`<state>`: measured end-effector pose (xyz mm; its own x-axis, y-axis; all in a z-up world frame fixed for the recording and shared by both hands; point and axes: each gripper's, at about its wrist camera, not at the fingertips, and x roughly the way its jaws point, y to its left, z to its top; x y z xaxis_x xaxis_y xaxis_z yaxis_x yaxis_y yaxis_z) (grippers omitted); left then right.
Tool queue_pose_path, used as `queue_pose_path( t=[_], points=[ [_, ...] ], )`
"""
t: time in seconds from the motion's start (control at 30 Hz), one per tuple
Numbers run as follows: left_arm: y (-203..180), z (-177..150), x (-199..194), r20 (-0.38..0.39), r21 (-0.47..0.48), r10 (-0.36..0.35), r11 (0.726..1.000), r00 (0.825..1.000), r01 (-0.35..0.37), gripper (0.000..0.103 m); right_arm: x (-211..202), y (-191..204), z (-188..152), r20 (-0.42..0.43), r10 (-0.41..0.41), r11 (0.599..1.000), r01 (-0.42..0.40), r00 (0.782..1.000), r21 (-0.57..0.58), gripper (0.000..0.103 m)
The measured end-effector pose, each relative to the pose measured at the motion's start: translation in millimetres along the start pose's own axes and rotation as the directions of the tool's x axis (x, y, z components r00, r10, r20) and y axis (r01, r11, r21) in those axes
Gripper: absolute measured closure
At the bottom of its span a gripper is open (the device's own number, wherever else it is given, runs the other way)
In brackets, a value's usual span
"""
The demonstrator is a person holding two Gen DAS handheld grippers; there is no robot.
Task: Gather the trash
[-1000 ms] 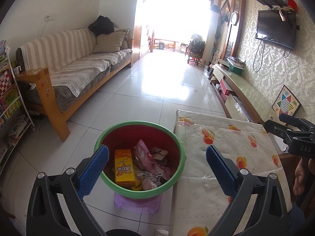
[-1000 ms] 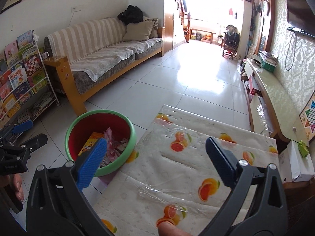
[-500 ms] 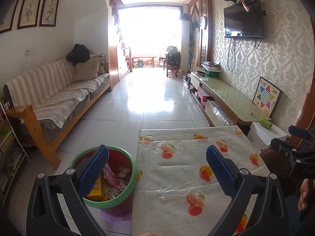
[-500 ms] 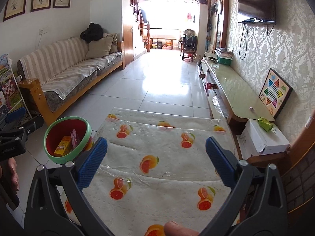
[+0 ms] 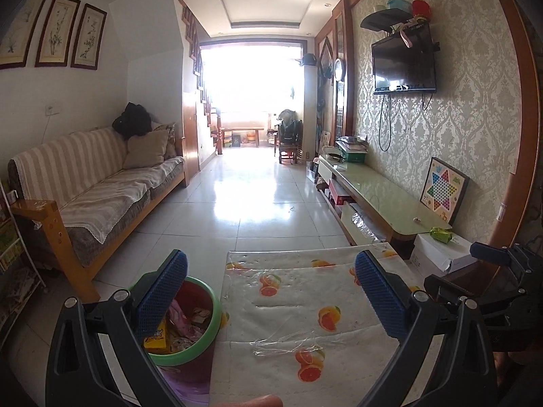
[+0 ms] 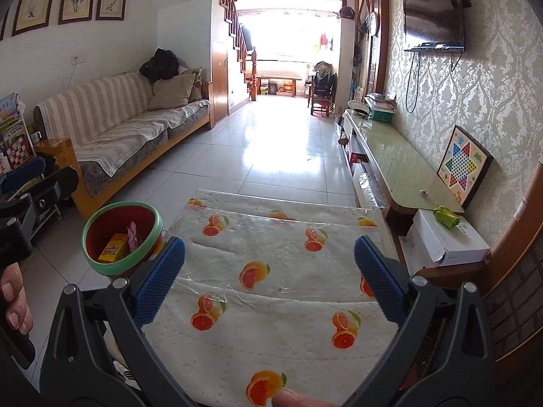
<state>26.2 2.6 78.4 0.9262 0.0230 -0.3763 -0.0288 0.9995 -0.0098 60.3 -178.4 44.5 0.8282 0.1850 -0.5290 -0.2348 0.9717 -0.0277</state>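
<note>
Roughly, left wrist view: left gripper [image 5: 270, 300] spread wide, empty, over fruit-print tablecloth [image 5: 305, 308]; green-rimmed bin [image 5: 190, 325] lower left with yellow box [image 5: 157, 334] and wrappers inside; clear plastic film [image 5: 288, 344] lying lower centre, likely remaining trash. Right wrist view: right gripper [image 6: 269, 279] also wide apart, nothing held; bin [image 6: 122, 237] at left-centre beside the cloth. Best to pinch film low, flat, at a crease, then carry across to bin.

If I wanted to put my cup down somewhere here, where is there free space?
The table with the orange-print cover is bare from the green-rimmed bin across to the white box. The glass-topped TV bench is free mid-length. The bin is crowded with wrappers.
</note>
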Motion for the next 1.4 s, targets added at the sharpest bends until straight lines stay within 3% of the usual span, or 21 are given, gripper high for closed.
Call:
queue_pose_path(
  t=[0.43, 1.3, 1.4],
  points=[
    [15.7, 1.1, 1.9, -0.024, -0.029, 0.052, 0.998, 0.998, -0.053, 0.008, 2.4, 8.5, -0.4, -0.011, 0.012, 1.0, -0.012, 1.0, -0.017, 0.005],
    [14.3, -3.2, -0.7, -0.014, -0.038, 0.031, 0.999, 0.999, -0.032, 0.008, 2.8, 4.5, -3.9, -0.021, 0.004, 1.0, -0.004, 1.0, -0.003, 0.005],
    [9.5, -4.4, -2.7, 0.0, -0.013, 0.06, 0.998, 0.998, -0.06, 0.008, 2.3, 3.8, -4.7, -0.019, 0.003, 1.0, -0.003, 1.0, -0.004, 0.005]
  ],
)
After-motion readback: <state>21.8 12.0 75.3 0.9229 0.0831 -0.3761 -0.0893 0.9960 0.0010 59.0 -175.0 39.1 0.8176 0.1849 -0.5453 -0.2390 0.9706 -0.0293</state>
